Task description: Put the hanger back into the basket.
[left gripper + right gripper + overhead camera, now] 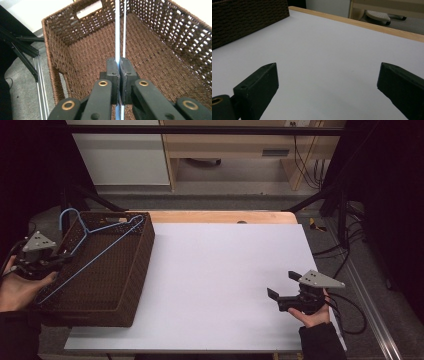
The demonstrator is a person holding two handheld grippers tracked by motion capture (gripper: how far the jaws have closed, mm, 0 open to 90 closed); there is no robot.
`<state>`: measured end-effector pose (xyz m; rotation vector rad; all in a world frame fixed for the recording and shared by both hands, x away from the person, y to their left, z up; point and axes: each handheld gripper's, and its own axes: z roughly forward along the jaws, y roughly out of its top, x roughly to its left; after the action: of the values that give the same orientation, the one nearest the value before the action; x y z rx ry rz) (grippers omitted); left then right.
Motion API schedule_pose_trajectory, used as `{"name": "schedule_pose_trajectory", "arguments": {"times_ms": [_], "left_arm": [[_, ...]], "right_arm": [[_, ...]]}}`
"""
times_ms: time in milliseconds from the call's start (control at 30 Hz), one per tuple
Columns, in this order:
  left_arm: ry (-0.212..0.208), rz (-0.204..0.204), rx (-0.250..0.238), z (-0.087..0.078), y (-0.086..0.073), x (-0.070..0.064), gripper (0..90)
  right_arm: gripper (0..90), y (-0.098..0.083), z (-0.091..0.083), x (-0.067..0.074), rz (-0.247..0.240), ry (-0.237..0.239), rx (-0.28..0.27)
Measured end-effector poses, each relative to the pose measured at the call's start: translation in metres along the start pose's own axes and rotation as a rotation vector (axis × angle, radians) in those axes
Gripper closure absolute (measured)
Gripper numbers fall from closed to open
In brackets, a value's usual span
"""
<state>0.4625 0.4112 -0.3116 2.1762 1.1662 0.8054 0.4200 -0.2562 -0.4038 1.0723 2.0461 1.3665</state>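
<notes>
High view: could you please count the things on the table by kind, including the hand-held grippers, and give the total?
Brown woven wicker basket: 1
Light blue wire clothes hanger, lying across the basket: 1
Black hand-held grippers: 2, the left hand-held gripper shut on the hanger, the right hand-held gripper open over the white table top
Total: 4

A wooden table [220,216] carries a white sheet [220,280] that covers nearly all of its top, leaving a strip of bare wood along the far edge. A brown wicker basket [135,270] stands on the left end, overhanging the table's left side.
</notes>
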Motion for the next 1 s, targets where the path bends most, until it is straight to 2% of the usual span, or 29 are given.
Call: {"name": "schedule_pose_trajectory", "arguments": {"times_ms": [400,633,800,900,1000], "left_arm": [[-0.041,-0.013,0.028,0.038,-0.015,-0.016,87.2],[-0.031,0.007,0.066,0.055,-0.02,-0.025,87.1],[-0.03,0.004,0.08,0.06,-0.025,-0.028,86.8],[-0.032,0.015,0.082,0.059,-0.025,-0.029,85.7],[-0.038,0.007,0.056,0.054,-0.023,-0.031,77.5]], "right_arm": [[4.3,0.0,-0.001,0.0,-0.001,0.0,0.0],[4.3,0.0,0.0,-0.001,-0.001,-0.001,-0.003],[4.3,0.0,0.0,-0.001,-0.004,-0.003,0.0],[4.2,-0.001,0.0,-0.001,-0.002,-0.003,0.001],[4.2,0.0,0.0,-0.001,-0.002,-0.004,0.0]]}}
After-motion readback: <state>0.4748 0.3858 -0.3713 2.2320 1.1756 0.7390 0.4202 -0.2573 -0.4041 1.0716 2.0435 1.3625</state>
